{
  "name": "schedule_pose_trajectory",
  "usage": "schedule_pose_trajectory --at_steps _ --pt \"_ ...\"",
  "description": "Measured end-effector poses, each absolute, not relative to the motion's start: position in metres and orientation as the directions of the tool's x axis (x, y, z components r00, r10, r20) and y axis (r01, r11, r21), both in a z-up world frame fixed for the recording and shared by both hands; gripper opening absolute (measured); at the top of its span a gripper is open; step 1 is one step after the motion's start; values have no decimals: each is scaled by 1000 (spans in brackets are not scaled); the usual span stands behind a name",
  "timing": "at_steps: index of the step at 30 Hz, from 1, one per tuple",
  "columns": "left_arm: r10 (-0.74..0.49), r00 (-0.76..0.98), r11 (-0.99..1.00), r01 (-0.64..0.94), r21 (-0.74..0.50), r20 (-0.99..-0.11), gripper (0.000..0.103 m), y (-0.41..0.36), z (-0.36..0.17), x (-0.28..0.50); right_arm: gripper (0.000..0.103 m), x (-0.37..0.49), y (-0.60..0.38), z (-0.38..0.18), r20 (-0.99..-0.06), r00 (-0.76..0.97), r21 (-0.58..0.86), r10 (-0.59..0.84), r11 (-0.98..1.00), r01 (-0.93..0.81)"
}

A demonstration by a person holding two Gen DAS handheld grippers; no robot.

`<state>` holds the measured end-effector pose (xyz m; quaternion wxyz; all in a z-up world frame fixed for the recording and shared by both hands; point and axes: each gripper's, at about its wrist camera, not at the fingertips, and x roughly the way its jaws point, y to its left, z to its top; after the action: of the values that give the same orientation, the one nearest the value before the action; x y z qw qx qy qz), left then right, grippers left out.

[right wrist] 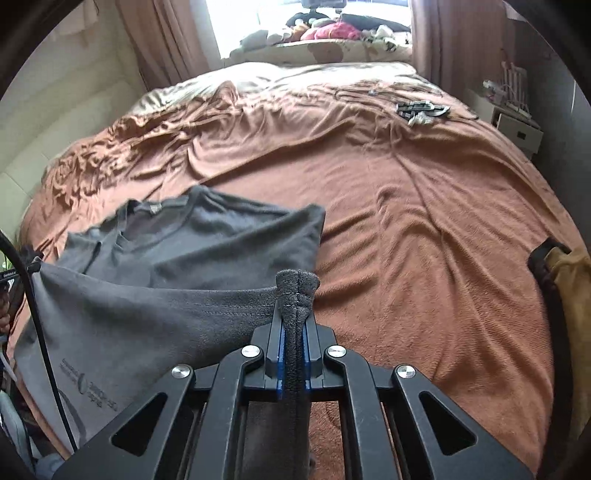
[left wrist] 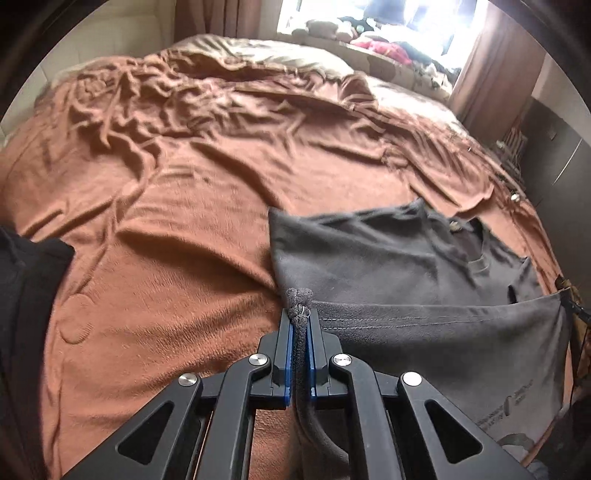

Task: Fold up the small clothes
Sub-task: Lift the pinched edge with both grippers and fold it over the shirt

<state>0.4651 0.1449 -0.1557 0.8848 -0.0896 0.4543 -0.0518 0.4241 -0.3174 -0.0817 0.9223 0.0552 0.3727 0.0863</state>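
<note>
A dark grey T-shirt [left wrist: 388, 254] lies on the brown bedspread [left wrist: 177, 206], collar end away from me. My left gripper [left wrist: 300, 314] is shut on the bunched left corner of its hem and holds it above the bed. My right gripper [right wrist: 295, 314] is shut on the other hem corner of the same grey T-shirt [right wrist: 207, 247]. The hem is stretched taut between both grippers, and the lower part with a printed logo [right wrist: 88, 387] hangs down from it. The far half with the collar [right wrist: 147, 210] rests flat on the bed.
The brown bedspread [right wrist: 424, 206] is rumpled at the far left. A small patterned cloth pile [right wrist: 421, 110] lies at the far right of the bed. A nightstand [right wrist: 517, 125] stands right of the bed. A cluttered window sill [right wrist: 332, 33] is beyond the headboard. A yellow garment [right wrist: 569, 295] hangs at right.
</note>
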Motion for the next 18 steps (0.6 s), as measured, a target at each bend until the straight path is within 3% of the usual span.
schedule_pose_trajectory --at_steps 11,18 --pt "-157 746 975 13 -222 -647 6 141 -75 459 3 399 -328 -32 -568 800 181 192 978 -106" --pt "-137 777 971 -16 -237 -614 6 146 -54 487 3 417 -322 -16 -537 825 164 175 981 -102"
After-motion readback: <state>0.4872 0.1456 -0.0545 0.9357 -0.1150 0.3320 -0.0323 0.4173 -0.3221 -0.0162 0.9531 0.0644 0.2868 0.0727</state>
